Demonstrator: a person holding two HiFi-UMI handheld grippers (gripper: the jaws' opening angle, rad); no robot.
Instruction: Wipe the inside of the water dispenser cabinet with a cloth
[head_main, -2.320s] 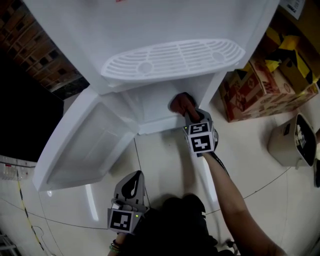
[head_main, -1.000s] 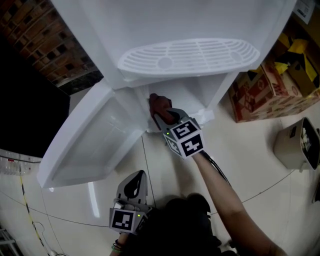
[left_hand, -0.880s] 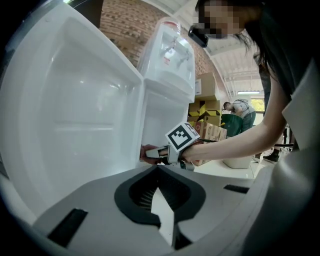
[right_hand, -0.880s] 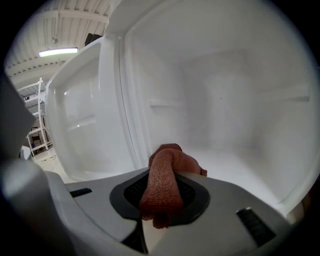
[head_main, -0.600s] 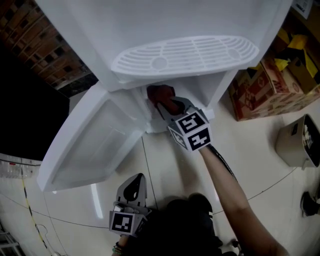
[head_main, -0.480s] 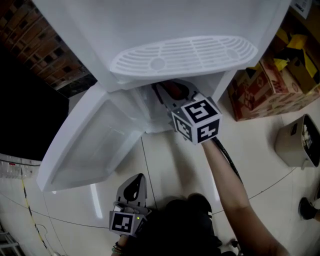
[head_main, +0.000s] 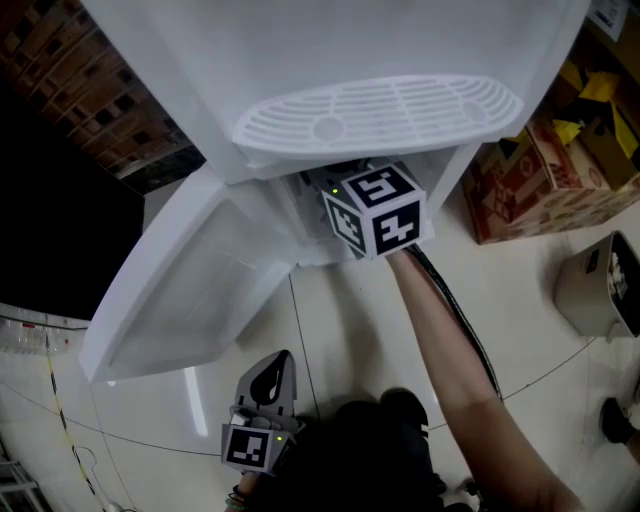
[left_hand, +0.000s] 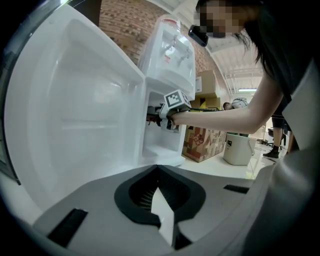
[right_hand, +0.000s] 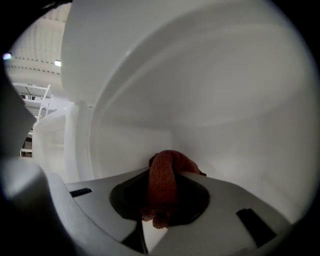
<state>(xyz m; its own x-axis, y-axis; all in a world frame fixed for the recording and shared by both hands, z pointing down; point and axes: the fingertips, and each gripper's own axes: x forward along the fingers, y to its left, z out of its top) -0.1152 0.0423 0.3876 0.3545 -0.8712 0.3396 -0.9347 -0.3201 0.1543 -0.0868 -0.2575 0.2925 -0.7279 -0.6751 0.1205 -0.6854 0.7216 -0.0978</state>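
Observation:
The white water dispenser (head_main: 330, 50) stands with its lower cabinet open and the cabinet door (head_main: 190, 290) swung out to the left. My right gripper reaches into the cabinet under the drip tray (head_main: 380, 110); in the head view only its marker cube (head_main: 375, 212) shows. Inside, my right gripper (right_hand: 165, 172) is shut on a red-brown cloth (right_hand: 162, 187), close to the white inner walls (right_hand: 225, 115). My left gripper (head_main: 265, 385) stays low near my body, shut on nothing, its jaws (left_hand: 159, 170) pointing at the door (left_hand: 75, 115).
Cardboard boxes (head_main: 530, 180) stand right of the dispenser, with a white bin (head_main: 600, 290) further right on the glossy floor. A brick wall (head_main: 90, 100) and a dark panel (head_main: 50, 240) lie to the left. A thin cable (head_main: 60, 430) runs over the floor.
My right gripper swept the cloth from the cabinet's right side to its left, then rose and pushed deeper in; the cloth is now hidden under the drip tray. The left gripper stayed put.

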